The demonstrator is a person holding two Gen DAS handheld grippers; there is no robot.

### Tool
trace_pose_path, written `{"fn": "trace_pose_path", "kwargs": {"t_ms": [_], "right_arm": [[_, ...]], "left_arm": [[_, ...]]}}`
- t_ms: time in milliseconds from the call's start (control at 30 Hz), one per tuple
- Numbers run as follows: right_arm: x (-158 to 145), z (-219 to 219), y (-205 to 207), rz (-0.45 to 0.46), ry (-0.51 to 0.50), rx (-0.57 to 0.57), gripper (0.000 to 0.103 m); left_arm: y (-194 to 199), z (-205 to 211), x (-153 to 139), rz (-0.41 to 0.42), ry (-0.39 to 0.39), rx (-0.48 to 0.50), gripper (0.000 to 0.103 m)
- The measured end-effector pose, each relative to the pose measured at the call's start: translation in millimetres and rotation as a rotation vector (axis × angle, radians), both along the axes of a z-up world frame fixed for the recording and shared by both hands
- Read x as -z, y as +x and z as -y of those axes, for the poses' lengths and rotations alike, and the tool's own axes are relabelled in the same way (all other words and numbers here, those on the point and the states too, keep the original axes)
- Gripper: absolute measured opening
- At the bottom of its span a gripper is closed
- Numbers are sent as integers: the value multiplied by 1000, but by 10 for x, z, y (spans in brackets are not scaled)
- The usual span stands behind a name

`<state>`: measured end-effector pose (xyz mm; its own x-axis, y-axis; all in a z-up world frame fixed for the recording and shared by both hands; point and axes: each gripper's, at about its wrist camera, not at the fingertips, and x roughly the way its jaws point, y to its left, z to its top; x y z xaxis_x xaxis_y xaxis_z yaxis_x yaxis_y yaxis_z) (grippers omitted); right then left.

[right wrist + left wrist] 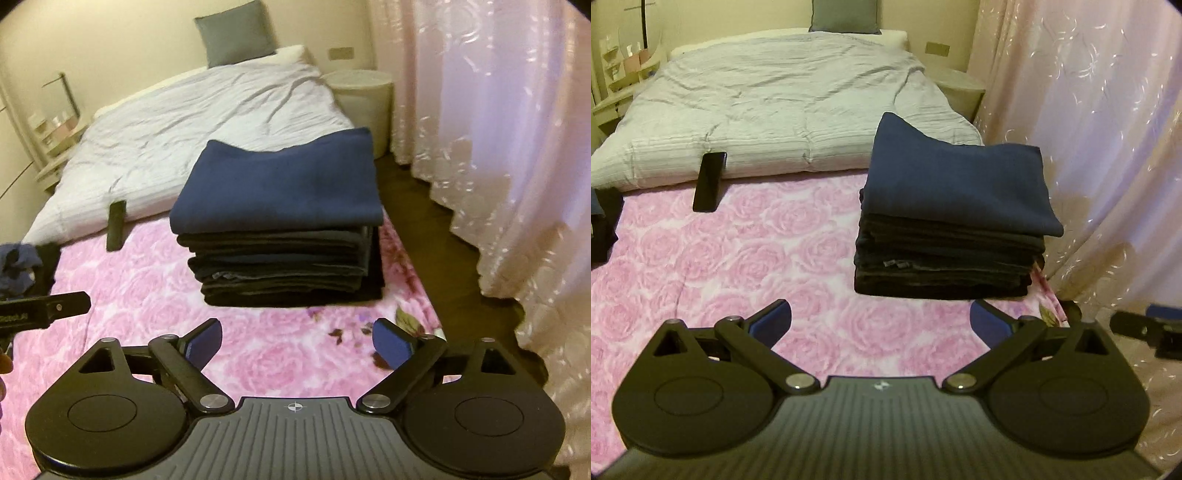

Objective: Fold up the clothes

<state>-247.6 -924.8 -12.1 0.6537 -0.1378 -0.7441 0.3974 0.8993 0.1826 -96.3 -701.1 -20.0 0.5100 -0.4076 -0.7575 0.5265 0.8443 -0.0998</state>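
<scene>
A stack of several folded dark clothes (945,258) stands on the pink rose blanket (757,258) near the bed's right edge, topped by a folded navy piece (956,184). It shows in the right wrist view too (280,266), navy piece (280,188) on top. My left gripper (881,325) is open and empty, just short of the stack. My right gripper (297,341) is open and empty, also short of it. A heap of unfolded dark clothes (22,266) lies at the far left, and also shows in the left wrist view (602,221).
A black phone (710,181) lies at the edge of the grey duvet (775,110). A grey pillow (846,16) leans on the wall. Pink curtains (1089,147) hang close on the right, over dark floor (443,240). A white round bin (364,107) stands beyond.
</scene>
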Motion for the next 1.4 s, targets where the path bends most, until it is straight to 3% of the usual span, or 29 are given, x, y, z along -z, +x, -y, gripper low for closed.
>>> {"fn": "trace_pose_path", "kwargs": {"t_ms": [367, 700, 1033, 1400], "right_arm": [[-274, -602, -162, 6, -76, 38, 93], [-288, -913, -314, -35, -104, 35, 94], [-380, -748, -286, -14, -145, 9, 94], [-397, -564, -322, -12, -117, 3, 95]], "left_arm": [[-110, -339, -153, -14, -1, 40, 101], [-273, -493, -75, -60, 26, 85, 101], [-428, -301, -224, -34, 25, 61, 101], [-581, -133, -278, 0, 57, 43, 102]]}}
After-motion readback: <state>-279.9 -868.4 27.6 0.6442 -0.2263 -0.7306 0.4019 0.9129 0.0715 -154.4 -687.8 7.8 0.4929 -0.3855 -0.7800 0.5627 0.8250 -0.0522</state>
